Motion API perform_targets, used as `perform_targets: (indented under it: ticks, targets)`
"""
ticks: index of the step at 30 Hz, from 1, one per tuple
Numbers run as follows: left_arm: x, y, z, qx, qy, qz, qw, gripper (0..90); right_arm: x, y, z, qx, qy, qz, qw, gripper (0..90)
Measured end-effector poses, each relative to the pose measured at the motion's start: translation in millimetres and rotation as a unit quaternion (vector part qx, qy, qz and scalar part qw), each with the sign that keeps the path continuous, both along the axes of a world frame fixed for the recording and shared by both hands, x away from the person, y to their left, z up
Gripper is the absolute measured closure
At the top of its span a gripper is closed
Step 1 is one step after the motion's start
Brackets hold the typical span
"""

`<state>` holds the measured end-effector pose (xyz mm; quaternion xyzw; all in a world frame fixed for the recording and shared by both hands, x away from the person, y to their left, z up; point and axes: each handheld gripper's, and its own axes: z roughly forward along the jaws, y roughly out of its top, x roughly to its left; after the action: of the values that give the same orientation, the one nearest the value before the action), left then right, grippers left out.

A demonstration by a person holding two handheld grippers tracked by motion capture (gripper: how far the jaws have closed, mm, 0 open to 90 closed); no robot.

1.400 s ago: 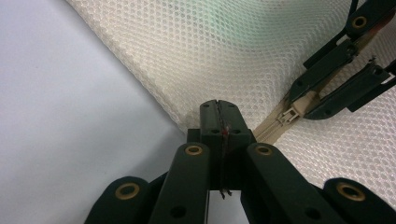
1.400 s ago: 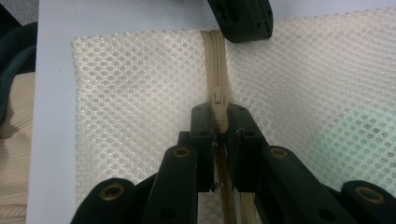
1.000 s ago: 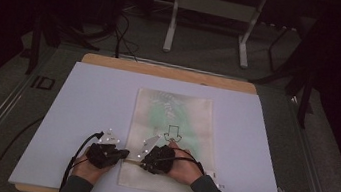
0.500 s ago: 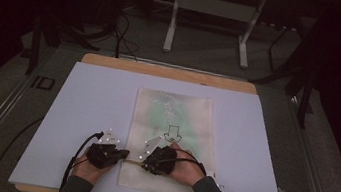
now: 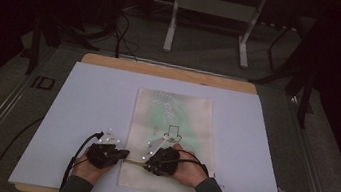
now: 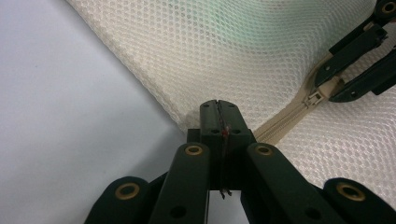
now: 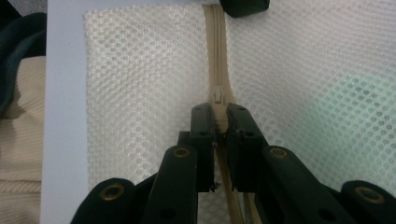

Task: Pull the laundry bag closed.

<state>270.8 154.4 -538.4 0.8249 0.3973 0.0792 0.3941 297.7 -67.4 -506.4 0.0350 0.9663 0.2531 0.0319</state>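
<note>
I work at a wooden table [image 5: 172, 72] covered by a pale lavender-white board [image 5: 97, 101], in a dark room where a grey floor [image 5: 3, 82], black cables [image 5: 117, 28] and the white legs of a stand [image 5: 208, 25] lie beyond the far edge. A cream mesh laundry bag [image 5: 175, 122] lies flat on the board, a green garment showing faintly through the netting. My left gripper [image 6: 218, 116] is clamped tight on the bag's near left edge, at the end of the beige zipper [image 7: 215, 60]. My right gripper [image 7: 218, 122] is pinched shut on the zipper pull [image 7: 218, 95], just beside the left, near the front of the table.
</note>
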Motion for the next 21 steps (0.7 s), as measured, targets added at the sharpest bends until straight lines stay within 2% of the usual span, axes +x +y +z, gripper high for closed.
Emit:
perform_targets:
  ticks: [21]
  targets:
    - [-0.3, 0.3, -0.1, -0.002, 0.002, 0.001, 1.0, 89.6, -0.4, -18.7, 2.6, 0.001, 0.002, -0.006, 1.0, 82.4]
